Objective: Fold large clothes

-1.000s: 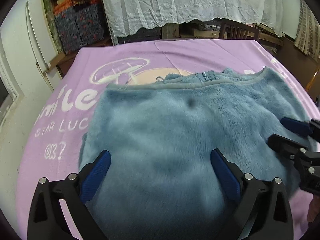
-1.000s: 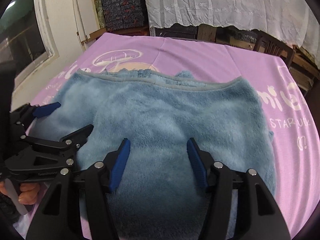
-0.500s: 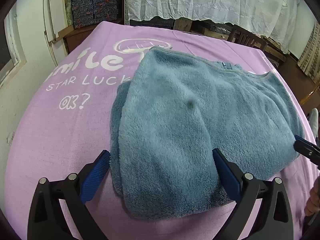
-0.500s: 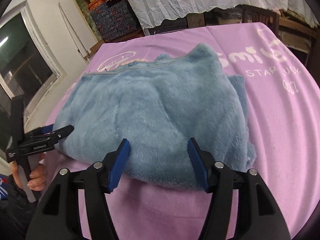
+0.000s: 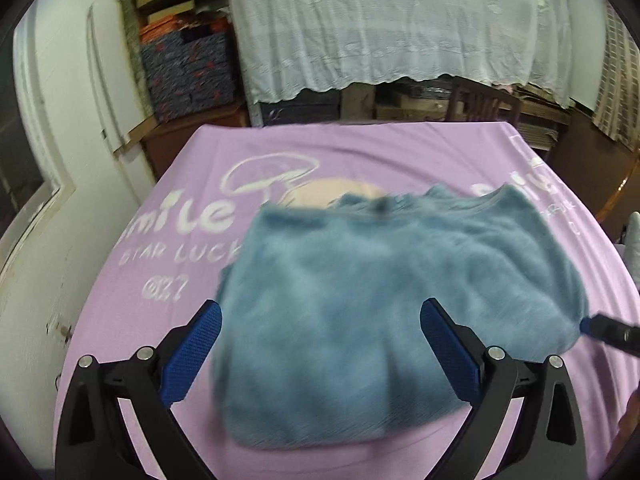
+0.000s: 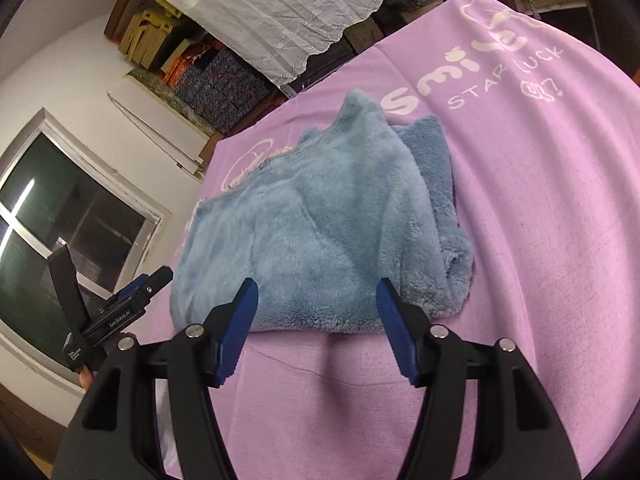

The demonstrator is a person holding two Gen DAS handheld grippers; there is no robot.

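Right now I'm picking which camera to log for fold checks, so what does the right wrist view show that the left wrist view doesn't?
Only the right wrist view shows the window, the garment's layered side edge in sharp focus, and most of the left gripper from outside.

Only the left wrist view shows the wooden chair, the mushroom print in full, and the right gripper's tip at the garment's corner.

Both show the folded blue fleece garment, the purple cloth, the lace curtain, and open jaws holding nothing.
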